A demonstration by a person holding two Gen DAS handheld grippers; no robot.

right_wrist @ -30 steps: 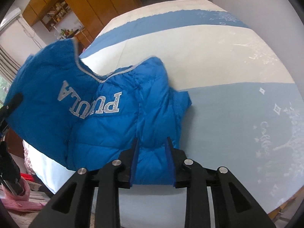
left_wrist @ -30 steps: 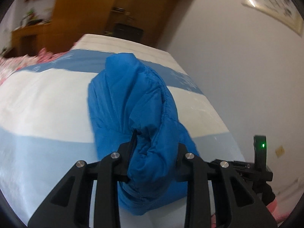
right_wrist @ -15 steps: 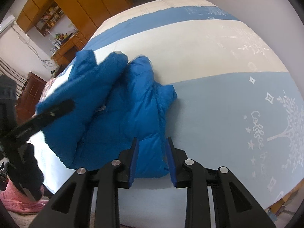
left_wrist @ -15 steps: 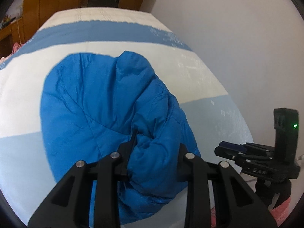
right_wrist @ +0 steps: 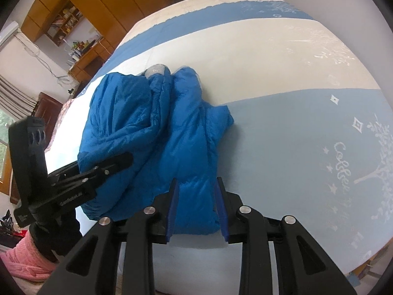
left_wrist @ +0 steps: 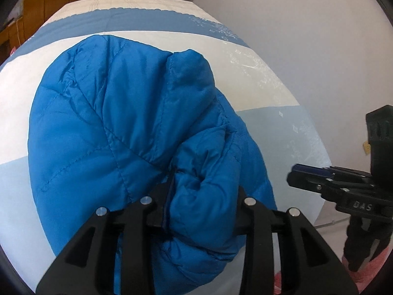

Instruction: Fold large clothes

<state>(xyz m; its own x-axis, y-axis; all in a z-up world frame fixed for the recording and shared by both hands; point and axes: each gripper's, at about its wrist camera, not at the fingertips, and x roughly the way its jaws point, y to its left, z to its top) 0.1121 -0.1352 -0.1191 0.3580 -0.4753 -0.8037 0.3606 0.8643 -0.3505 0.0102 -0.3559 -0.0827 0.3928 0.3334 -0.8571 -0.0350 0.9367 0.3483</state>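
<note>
Swung over and laid down since the earlier frame: the left half of the jacket [right_wrist: 157, 132], logo side now hidden, folded across the right half on the bed [right_wrist: 307, 127]. Left gripper [left_wrist: 205, 194] with jaws just easing apart, a puffy bunch of the near hem between them, pads seemingly in contact. Right gripper [right_wrist: 196, 204] clamped on the near right hem, narrow gap, padding filling it. Long axis running away from both grippers toward the collar; both at the near edge, side by side, equally close. Hard to tell: whether the left pads press or merely touch. Sleeves buried inside the fold, underside edges unseen.
</note>
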